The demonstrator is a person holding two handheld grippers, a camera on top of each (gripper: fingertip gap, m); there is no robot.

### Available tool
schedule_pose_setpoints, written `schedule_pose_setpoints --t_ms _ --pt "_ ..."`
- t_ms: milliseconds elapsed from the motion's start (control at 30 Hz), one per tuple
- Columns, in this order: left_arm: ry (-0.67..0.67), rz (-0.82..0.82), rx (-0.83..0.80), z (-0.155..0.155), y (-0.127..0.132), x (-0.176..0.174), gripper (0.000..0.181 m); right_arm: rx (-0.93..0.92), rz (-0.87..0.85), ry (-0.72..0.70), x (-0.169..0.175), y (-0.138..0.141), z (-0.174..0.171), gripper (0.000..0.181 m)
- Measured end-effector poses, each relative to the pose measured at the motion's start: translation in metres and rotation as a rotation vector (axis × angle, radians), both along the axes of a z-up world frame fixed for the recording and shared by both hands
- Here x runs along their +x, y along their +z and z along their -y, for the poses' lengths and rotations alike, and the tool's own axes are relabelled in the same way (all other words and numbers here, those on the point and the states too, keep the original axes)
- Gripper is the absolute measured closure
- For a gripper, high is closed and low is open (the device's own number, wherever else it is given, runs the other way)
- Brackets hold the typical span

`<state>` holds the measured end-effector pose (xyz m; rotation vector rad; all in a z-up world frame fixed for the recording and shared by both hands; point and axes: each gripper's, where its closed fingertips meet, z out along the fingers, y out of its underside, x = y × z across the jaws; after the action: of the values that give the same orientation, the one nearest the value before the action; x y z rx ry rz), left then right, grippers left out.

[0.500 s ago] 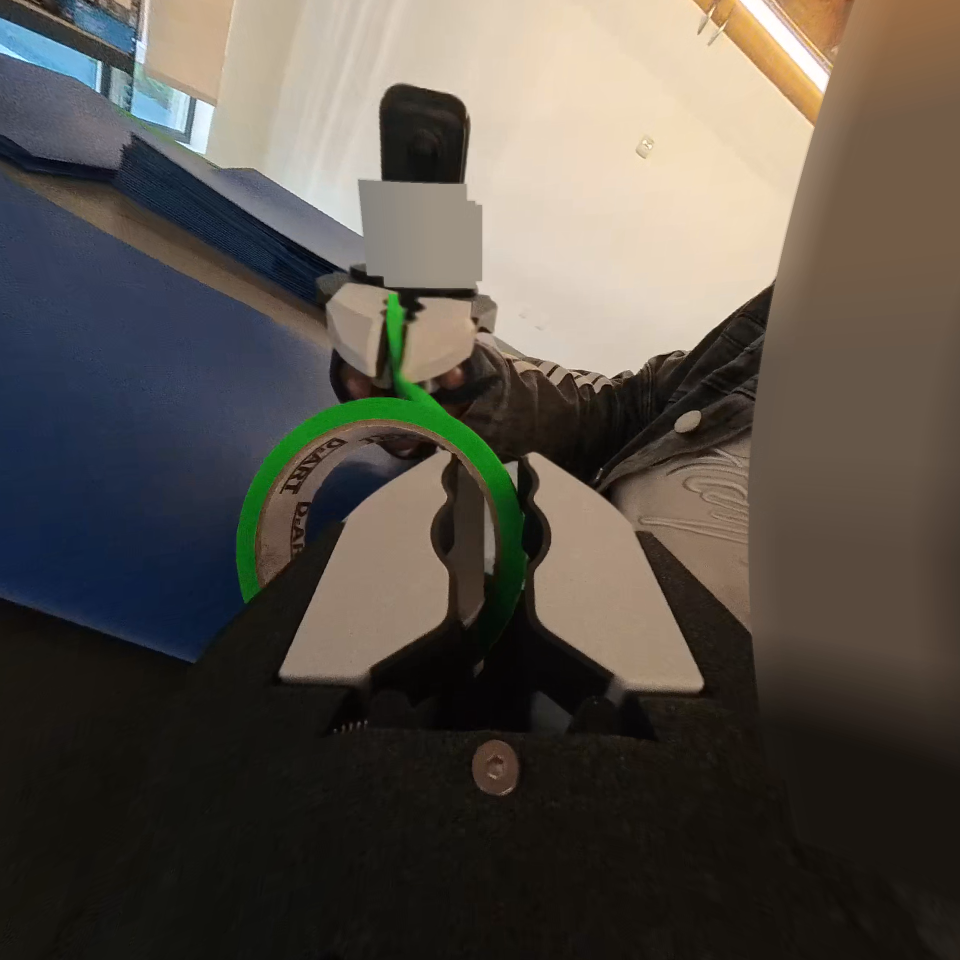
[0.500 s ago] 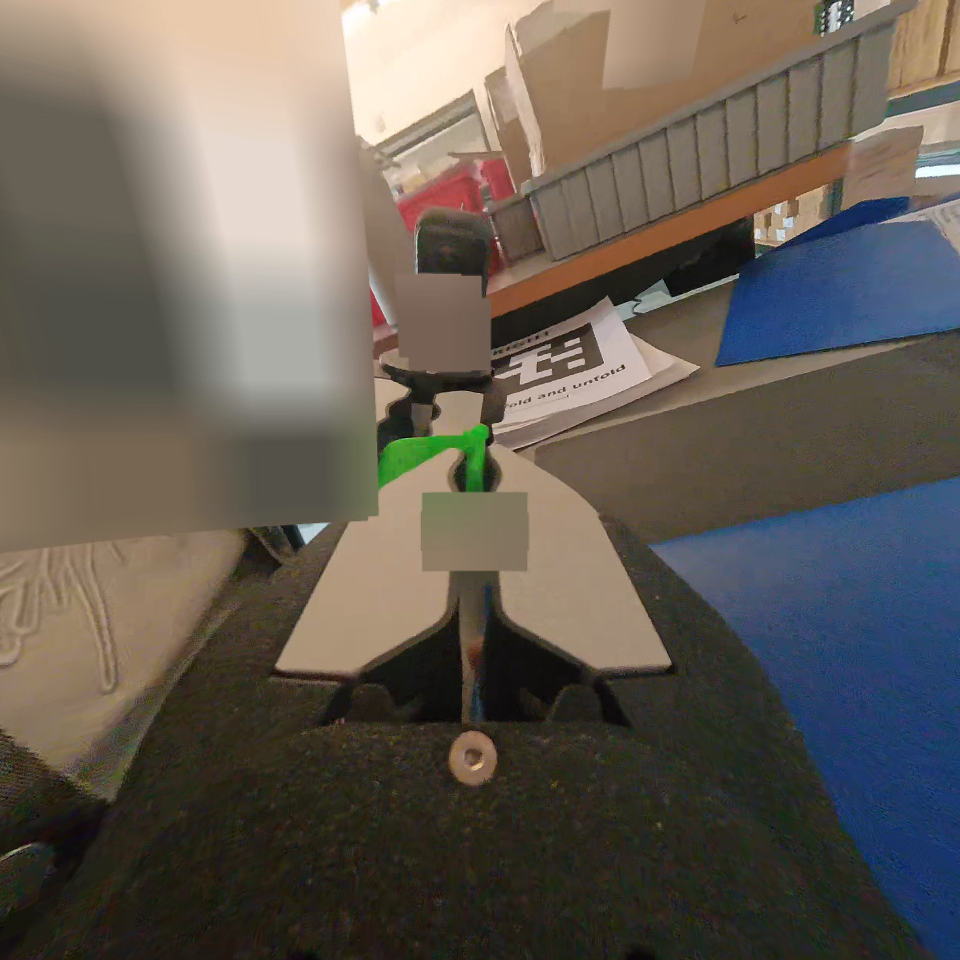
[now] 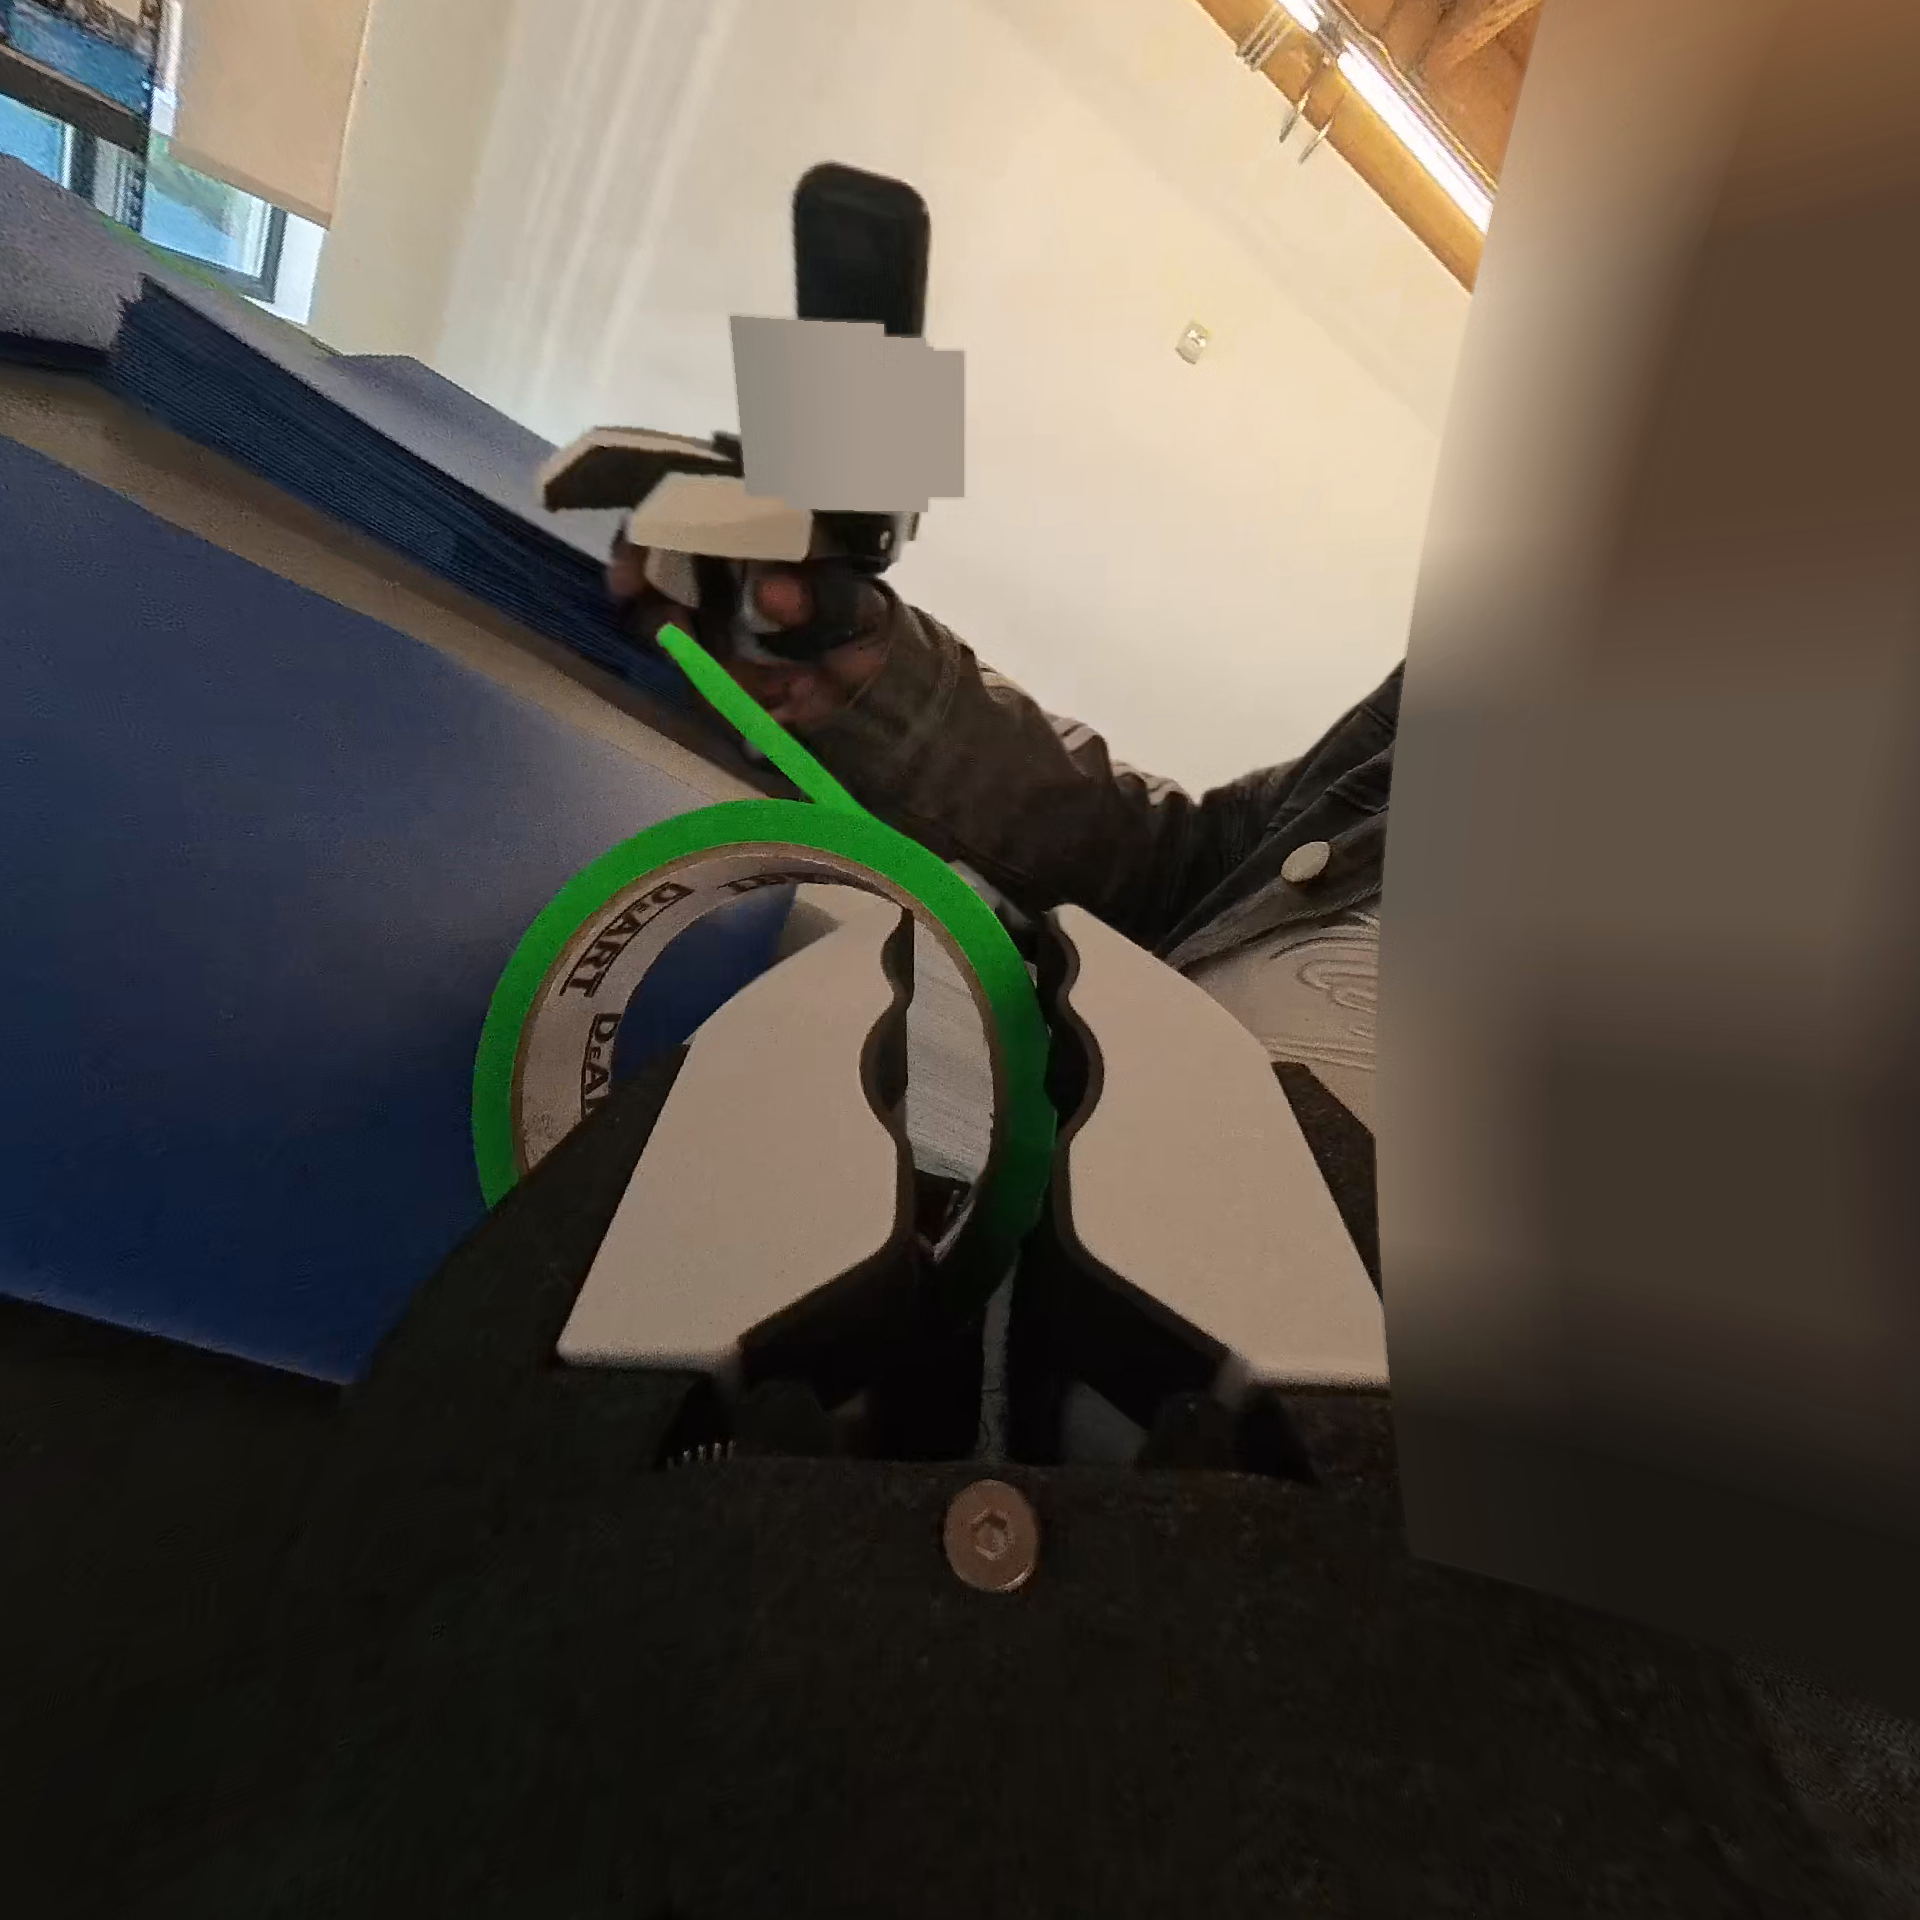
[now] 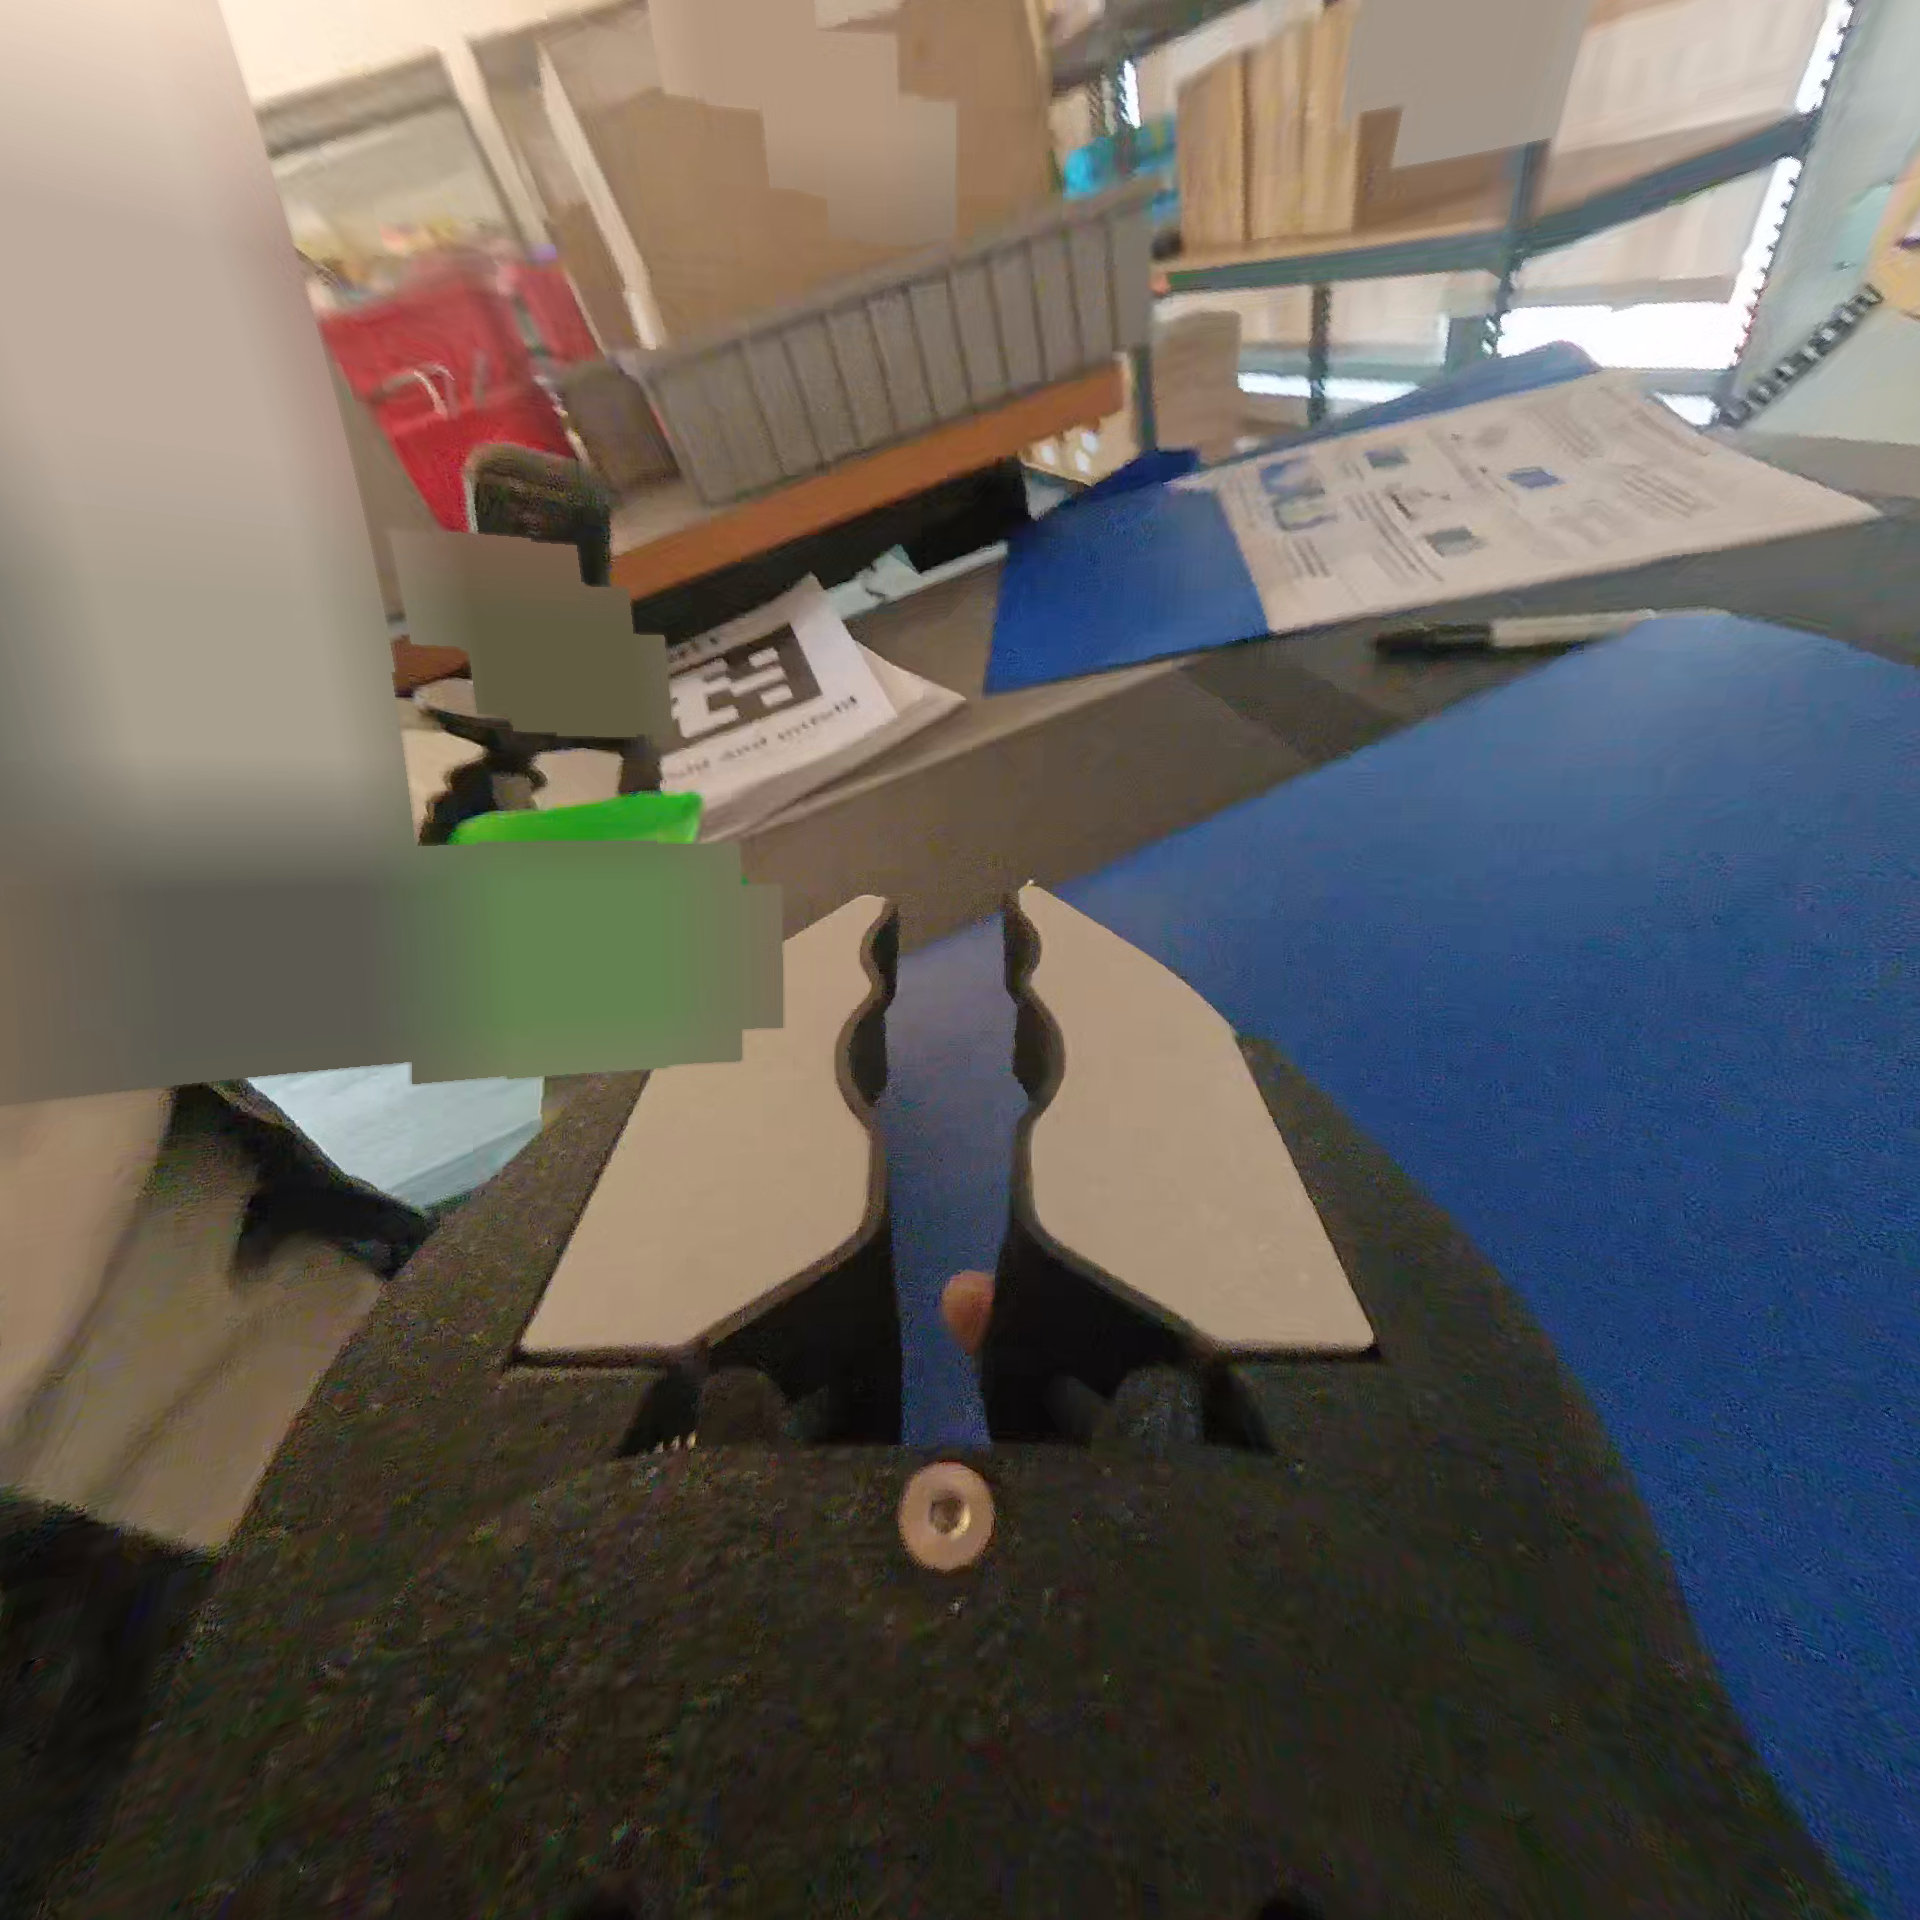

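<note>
Both views differ: left gripper (image 3: pixel 977 997) clamps green tape roll (image 3: pixel 623 935); right gripper (image 4: pixel 951 914), released, faces blue sheet (image 4: pixel 1558 935).

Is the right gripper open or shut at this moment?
Open. In the right wrist view the right gripper has a clear gap between its fingers, with only the blue sheet showing through. It holds nothing.

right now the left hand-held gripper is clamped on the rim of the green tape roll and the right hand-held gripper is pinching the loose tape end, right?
Only partly. The left hand-held gripper does clamp the green tape roll, but the right hand-held gripper is open and empty in the right wrist view. In the left wrist view the loose tape end sticks up free.
</note>
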<state>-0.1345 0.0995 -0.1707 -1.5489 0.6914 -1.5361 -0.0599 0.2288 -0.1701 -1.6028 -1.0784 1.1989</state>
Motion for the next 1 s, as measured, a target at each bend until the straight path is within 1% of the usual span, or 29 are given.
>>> schedule_pose_setpoints --t_ms 67,100,167,200,233,267,333,367,433,533,667,733,833,867,1000 --pt "0.036 -0.061 0.019 -0.003 -0.005 -0.004 0.159 -0.039 0.172 -0.087 0.042 -0.016 0.001 0.143" --pt "0.055 -0.145 0.051 -0.003 -0.013 -0.005 0.159 -0.064 0.269 -0.118 0.065 -0.029 0.007 0.131" --pt "0.113 -0.368 0.125 -0.009 -0.033 -0.010 0.158 -0.100 0.442 -0.132 0.105 -0.054 0.032 0.110" --pt "0.133 -0.460 0.162 -0.011 -0.041 -0.013 0.158 -0.095 0.522 -0.130 0.123 -0.066 0.046 0.106" --pt "0.143 -0.519 0.191 -0.013 -0.047 -0.014 0.157 -0.063 0.599 -0.138 0.137 -0.077 0.057 0.106" --pt "0.151 -0.536 0.199 -0.015 -0.051 -0.013 0.158 -0.011 0.672 -0.164 0.151 -0.087 0.062 0.106" --pt "0.134 -0.487 0.159 -0.014 -0.054 -0.006 0.158 0.071 0.777 -0.206 0.169 -0.102 0.066 0.107" --pt "0.123 -0.464 0.137 -0.013 -0.056 -0.004 0.158 0.082 0.804 -0.213 0.174 -0.108 0.067 0.109" --pt "0.129 -0.450 0.128 -0.015 -0.059 -0.002 0.157 0.089 0.810 -0.224 0.175 -0.115 0.066 0.112" --pt "0.129 -0.448 0.129 -0.016 -0.060 -0.001 0.157 0.123 0.801 -0.247 0.174 -0.118 0.058 0.130" --pt "0.114 -0.450 0.137 -0.015 -0.063 0.000 0.156 0.135 0.789 -0.214 0.171 -0.119 0.055 0.150" --pt "0.107 -0.450 0.137 -0.015 -0.064 0.000 0.156 0.123 0.770 -0.197 0.169 -0.117 0.056 0.152" --pt "0.099 -0.443 0.134 -0.014 -0.064 0.000 0.156 0.097 0.738 -0.166 0.165 -0.116 0.058 0.162" --pt "0.098 -0.441 0.132 -0.014 -0.064 0.000 0.156 0.095 0.718 -0.165 0.164 -0.114 0.058 0.163" --pt "0.091 -0.429 0.120 -0.014 -0.064 0.000 0.155 0.053 0.575 -0.173 0.155 -0.098 0.057 0.163"
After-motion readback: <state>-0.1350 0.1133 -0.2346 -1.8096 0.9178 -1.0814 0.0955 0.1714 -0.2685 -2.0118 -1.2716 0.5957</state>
